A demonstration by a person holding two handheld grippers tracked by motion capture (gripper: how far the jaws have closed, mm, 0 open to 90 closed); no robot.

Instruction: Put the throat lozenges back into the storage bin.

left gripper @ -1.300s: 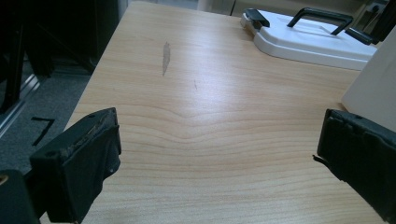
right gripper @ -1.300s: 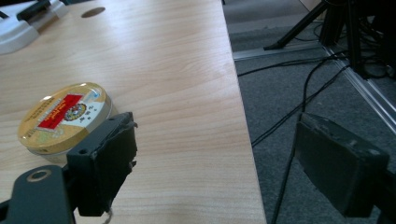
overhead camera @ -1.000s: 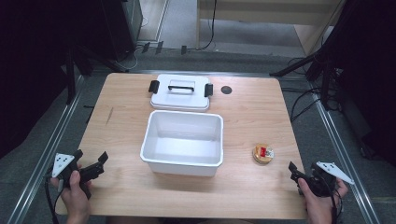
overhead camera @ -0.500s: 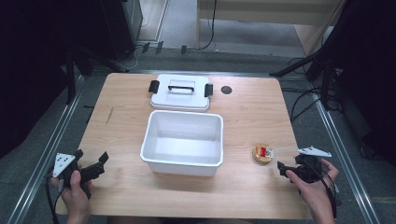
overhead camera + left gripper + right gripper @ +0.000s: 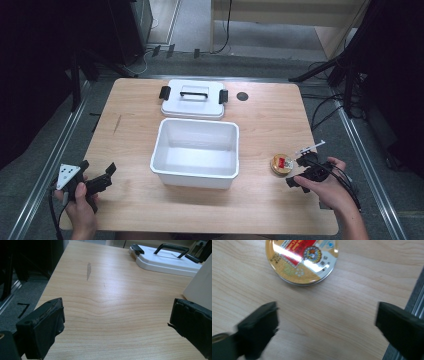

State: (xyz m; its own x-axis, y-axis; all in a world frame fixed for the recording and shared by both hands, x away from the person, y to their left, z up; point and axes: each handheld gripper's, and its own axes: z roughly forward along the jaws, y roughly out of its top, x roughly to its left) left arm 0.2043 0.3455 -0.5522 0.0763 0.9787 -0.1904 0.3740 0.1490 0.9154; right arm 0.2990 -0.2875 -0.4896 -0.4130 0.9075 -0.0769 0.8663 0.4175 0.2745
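A round gold tin (image 5: 281,165) with a red and white label lies flat on the wooden table (image 5: 270,120), right of an empty white bin (image 5: 195,150). My right gripper (image 5: 296,172) hovers just right of the tin, pointing at it. Its jaws have just been opening and stand wide with nothing between them. In the right gripper view the tin (image 5: 302,260) lies beyond the open right gripper (image 5: 327,322). My left gripper (image 5: 97,169) rests at the front left, open and empty. In the left gripper view that gripper (image 5: 117,320) faces bare wood.
The bin's white lid (image 5: 193,100), with a black handle and side clips, lies flat behind the bin; it appears as the lid (image 5: 165,260) in the left gripper view. A dark round hole (image 5: 242,96) sits right of it. A metal rail (image 5: 414,305) runs along the table's right edge.
My right hand has moved left from the table's front right edge up to the tin, and its jaws have spread wider. The left hand has stayed put.
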